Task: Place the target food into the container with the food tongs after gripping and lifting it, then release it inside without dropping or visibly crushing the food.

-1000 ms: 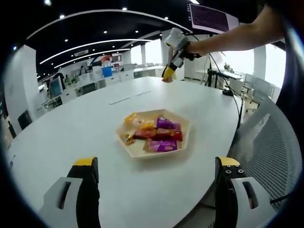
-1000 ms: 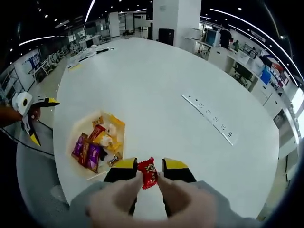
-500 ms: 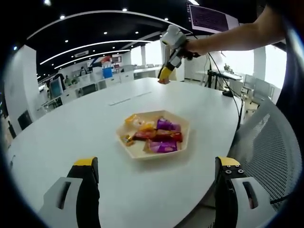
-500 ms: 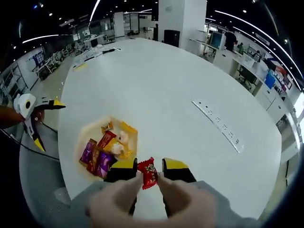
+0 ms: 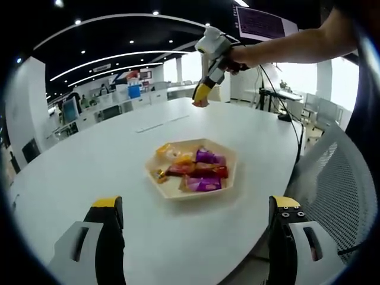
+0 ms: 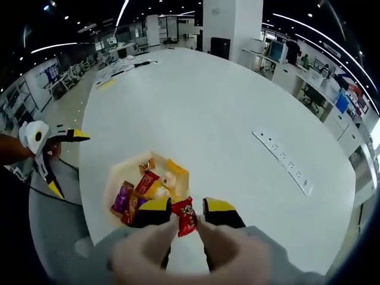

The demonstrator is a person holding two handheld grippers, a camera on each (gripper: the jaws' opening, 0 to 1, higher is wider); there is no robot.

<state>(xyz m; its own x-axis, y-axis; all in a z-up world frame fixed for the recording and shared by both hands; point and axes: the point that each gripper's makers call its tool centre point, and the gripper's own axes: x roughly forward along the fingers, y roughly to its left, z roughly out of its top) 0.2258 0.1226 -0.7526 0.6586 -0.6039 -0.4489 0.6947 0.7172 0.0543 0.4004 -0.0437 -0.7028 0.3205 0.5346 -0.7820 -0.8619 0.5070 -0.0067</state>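
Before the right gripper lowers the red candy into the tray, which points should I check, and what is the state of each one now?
1. Red candy gripped between the right gripper fingers: ok.
2. Wrapper not visibly crushed: ok, as far as the right gripper view shows.
3. Candy above the tray: not ok; it appears off the tray's edge.
4. Free room in the tray: ok, bare spots show between the wrapped snacks.
5. Left gripper out of the way: ok, open and held back from the tray.
6. Height above the tray: cannot tell.
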